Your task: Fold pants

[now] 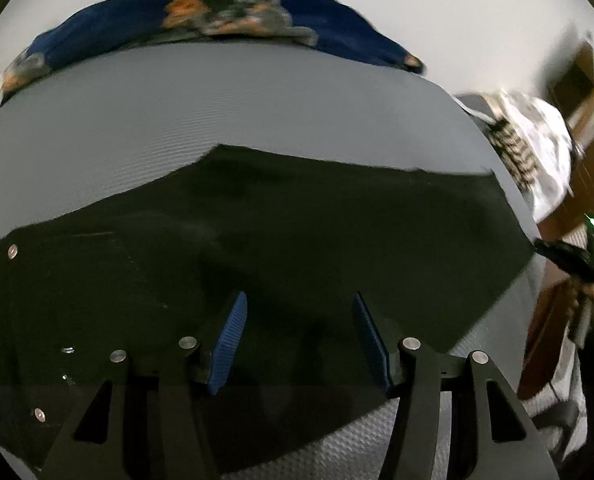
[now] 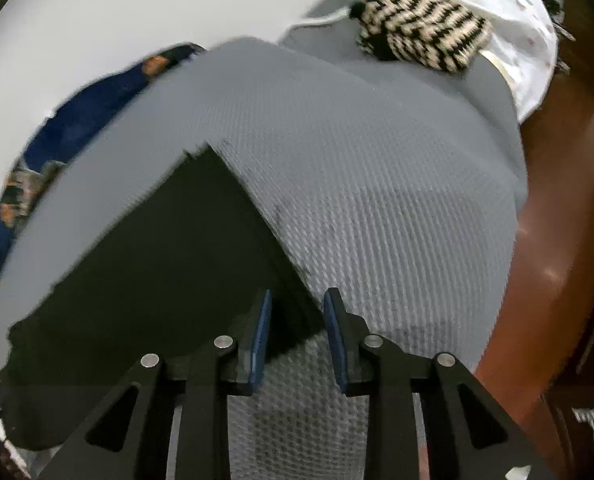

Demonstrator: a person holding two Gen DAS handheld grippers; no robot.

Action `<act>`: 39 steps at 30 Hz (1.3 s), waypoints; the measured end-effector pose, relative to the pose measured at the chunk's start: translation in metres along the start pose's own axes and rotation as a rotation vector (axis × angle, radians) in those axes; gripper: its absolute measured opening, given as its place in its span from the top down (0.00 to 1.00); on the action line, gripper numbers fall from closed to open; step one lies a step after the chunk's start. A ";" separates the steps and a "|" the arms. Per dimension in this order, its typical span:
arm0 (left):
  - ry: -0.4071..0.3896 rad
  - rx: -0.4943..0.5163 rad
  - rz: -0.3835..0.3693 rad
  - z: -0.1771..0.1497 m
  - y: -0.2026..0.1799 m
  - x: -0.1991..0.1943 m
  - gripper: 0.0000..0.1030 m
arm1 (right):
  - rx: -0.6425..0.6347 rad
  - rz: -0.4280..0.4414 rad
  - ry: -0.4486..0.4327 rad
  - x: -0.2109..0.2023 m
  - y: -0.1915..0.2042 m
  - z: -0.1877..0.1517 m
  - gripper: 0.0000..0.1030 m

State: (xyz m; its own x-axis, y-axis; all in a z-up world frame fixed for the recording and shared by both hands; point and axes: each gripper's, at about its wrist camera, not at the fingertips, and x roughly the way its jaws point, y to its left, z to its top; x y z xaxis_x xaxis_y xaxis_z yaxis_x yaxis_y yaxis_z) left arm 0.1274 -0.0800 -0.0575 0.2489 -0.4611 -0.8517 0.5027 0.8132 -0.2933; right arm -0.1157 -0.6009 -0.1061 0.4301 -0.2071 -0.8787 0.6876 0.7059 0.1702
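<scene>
Nearest to me, my left gripper (image 1: 299,340) hangs with its jaws wide and empty, directly over the black pants (image 1: 257,248), which lie flat on the grey textured mat (image 1: 217,112) covering the bench. My right gripper (image 2: 297,334) has its jaws parted more narrowly, also holding nothing, and sits right at a corner of the pants, their straight edge running away from my left blue pad (image 2: 260,336) toward the upper left.

So the long axis of the pants runs crosswise in front of my left jaws, with riveted buttons (image 1: 12,251) at the far left. I judge the right jaws nearer a graspable edge; the left would have to come down onto mid-fabric.

Only the left view shows the full spread of cloth and the buttons. Only the right view shows the bare mat beyond that corner. Farther off lie a blue patterned cloth (image 1: 97,40) and a black-and-cream knit piece (image 2: 421,36).
</scene>
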 end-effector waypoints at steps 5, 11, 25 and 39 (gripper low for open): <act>-0.019 -0.024 0.044 0.002 0.007 0.001 0.46 | -0.118 0.130 0.009 0.002 0.026 0.041 0.74; -0.031 -0.073 0.078 -0.003 0.010 0.000 0.46 | -0.238 0.228 0.128 0.048 0.065 0.087 0.74; 0.016 -0.176 0.145 -0.002 0.022 0.006 0.46 | -0.293 0.253 0.226 0.112 0.071 0.126 0.74; 0.000 -0.172 0.171 0.005 0.020 0.008 0.46 | -0.343 0.168 -0.062 0.057 0.086 0.102 0.98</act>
State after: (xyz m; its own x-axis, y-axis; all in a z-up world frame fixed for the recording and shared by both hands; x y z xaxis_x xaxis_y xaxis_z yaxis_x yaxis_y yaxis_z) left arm 0.1433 -0.0693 -0.0677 0.3180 -0.3117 -0.8954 0.3046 0.9279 -0.2149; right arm 0.0280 -0.6210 -0.0961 0.5619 -0.1028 -0.8208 0.3736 0.9168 0.1410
